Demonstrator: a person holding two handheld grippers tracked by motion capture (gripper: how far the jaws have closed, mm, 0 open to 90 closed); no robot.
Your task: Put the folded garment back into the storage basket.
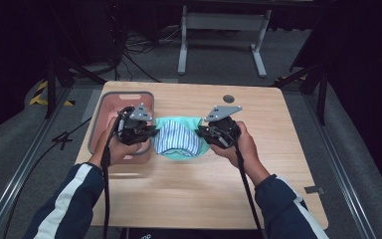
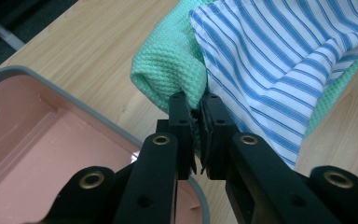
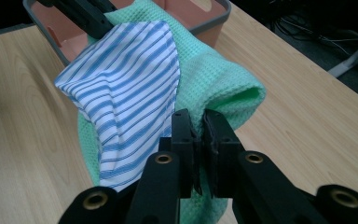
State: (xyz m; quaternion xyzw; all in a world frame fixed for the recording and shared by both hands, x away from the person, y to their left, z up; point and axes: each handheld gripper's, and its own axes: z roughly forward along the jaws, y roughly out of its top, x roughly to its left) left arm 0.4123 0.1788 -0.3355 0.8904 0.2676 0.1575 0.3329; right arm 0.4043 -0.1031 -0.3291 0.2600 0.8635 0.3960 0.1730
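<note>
Left tongs (image 2: 199, 109) pinch the green cloth (image 2: 170, 70) at one edge; right tongs (image 3: 196, 122) pinch its opposite edge. The striped cloth (image 1: 175, 137) lies on it. Both appear slightly lifted off the bench (image 1: 258, 119), beside the pink bin (image 1: 104, 107).

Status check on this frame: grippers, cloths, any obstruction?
Left hand-held gripper and right hand-held gripper shut on green cloth, one each side. Striped cloth lies on it. Pink bin beside left gripper; nothing blocking.
</note>
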